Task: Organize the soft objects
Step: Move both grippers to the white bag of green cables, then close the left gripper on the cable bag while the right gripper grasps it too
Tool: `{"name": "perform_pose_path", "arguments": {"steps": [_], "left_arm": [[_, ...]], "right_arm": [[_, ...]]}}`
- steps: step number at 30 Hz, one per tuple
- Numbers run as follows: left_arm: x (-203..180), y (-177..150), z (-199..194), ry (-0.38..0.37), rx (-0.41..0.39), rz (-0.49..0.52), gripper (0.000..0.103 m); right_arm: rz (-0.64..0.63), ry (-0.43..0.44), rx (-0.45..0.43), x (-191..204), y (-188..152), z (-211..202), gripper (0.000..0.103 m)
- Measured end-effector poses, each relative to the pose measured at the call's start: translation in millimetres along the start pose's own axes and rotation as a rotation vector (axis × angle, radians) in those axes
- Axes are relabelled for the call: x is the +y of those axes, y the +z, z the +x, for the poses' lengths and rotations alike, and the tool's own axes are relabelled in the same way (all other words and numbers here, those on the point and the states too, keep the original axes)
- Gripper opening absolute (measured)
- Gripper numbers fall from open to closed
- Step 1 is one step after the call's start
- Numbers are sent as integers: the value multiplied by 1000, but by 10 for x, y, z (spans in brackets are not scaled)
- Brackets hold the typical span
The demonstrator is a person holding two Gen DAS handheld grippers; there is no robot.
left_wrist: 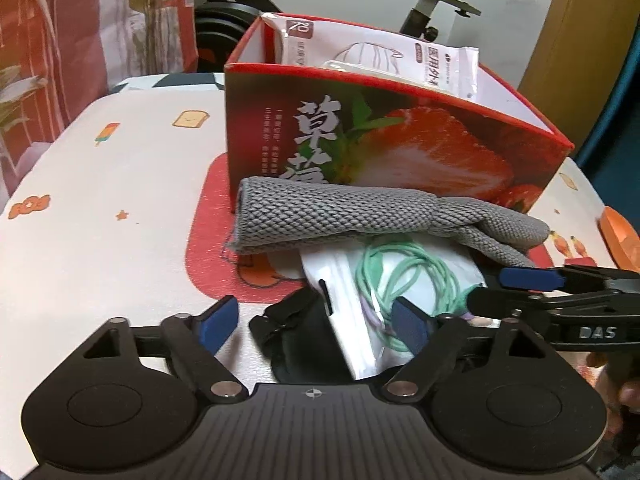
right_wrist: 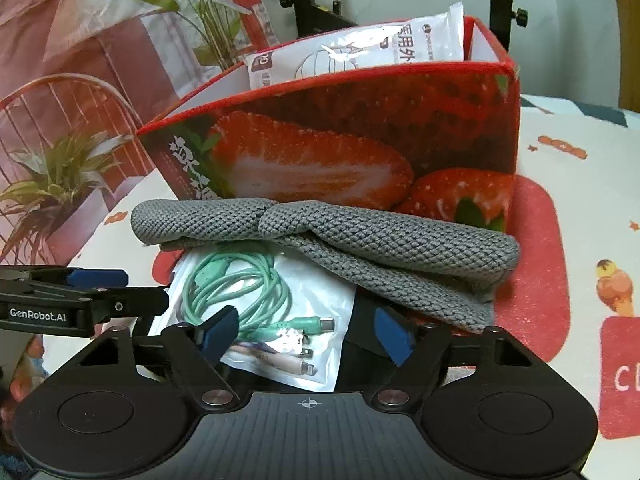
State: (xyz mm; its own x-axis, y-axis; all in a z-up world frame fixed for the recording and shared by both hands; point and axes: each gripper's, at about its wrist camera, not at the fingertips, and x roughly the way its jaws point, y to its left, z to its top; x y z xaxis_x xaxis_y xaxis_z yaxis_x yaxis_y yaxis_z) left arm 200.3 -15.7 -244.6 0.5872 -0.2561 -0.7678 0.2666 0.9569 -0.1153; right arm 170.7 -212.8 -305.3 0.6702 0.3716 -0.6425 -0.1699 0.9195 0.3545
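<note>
Closing squarely on the clear pouch holding the green cable (right_wrist: 240, 284) would serve best, keeping the pads clear of the grey knitted cloth (right_wrist: 320, 232) overlapping its far edge. That cloth lies against the strawberry box (right_wrist: 360, 128), long axis along the box's front. Right gripper (right_wrist: 308, 330) and left gripper (left_wrist: 316, 320) both stand fairly wide, gripping nothing.

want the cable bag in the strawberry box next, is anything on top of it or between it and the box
Yes. The grey knitted cloth lies across the far end of the bagged green cable, right against the front wall of the strawberry box. The right gripper straddles the bag's near end, jaws open.
</note>
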Motion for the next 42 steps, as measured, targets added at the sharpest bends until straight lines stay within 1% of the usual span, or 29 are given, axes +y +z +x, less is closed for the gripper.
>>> {"name": "perform_pose_path", "arguments": {"steps": [3, 4, 5, 9, 13, 16, 21, 23, 26, 28, 32, 37, 39, 41, 42], "left_arm": [[-6, 6, 5, -26, 2, -7, 65], [-4, 8, 7, -40, 3, -8, 55], [-4, 7, 13, -52, 6, -10, 47], [-16, 13, 44, -88, 18, -16, 41], [-25, 39, 96, -107, 31, -31, 40], [-3, 65, 165, -107, 48, -43, 40], [52, 83, 286, -135, 63, -76, 40], [46, 76, 313, -160, 67, -83, 38], [16, 70, 319, -170, 68, -71, 38], [23, 62, 346, -181, 73, -82, 39], [52, 48, 367, -188, 74, -108, 41], [42, 28, 379, -176, 61, -92, 42], [20, 37, 384, -169, 67, -100, 44], [-23, 43, 381, -167, 69, -92, 50], [-43, 43, 380, -170, 70, -82, 51]], "right_arm": [[8, 5, 2, -24, 7, 47, 69], [3, 5, 0, -29, 12, 62, 69], [-3, 2, -1, -28, 18, 79, 69], [-19, -4, 0, -17, 8, 128, 69], [-21, 0, -5, -22, -8, 131, 69], [-23, 1, -5, -16, -10, 130, 68], [-24, 7, -5, -21, -11, 124, 66], [-27, 8, -4, -7, -8, 128, 63], [-59, 2, -2, 32, -8, 133, 61], [-73, 6, -3, 51, -13, 135, 61], [-65, 16, -1, 58, 1, 149, 61], [-60, 24, -1, 44, 7, 158, 61], [-62, 24, -3, 48, -2, 161, 61], [-65, 27, -5, 49, -8, 167, 61], [-69, 27, -6, 54, -11, 169, 61]]}}
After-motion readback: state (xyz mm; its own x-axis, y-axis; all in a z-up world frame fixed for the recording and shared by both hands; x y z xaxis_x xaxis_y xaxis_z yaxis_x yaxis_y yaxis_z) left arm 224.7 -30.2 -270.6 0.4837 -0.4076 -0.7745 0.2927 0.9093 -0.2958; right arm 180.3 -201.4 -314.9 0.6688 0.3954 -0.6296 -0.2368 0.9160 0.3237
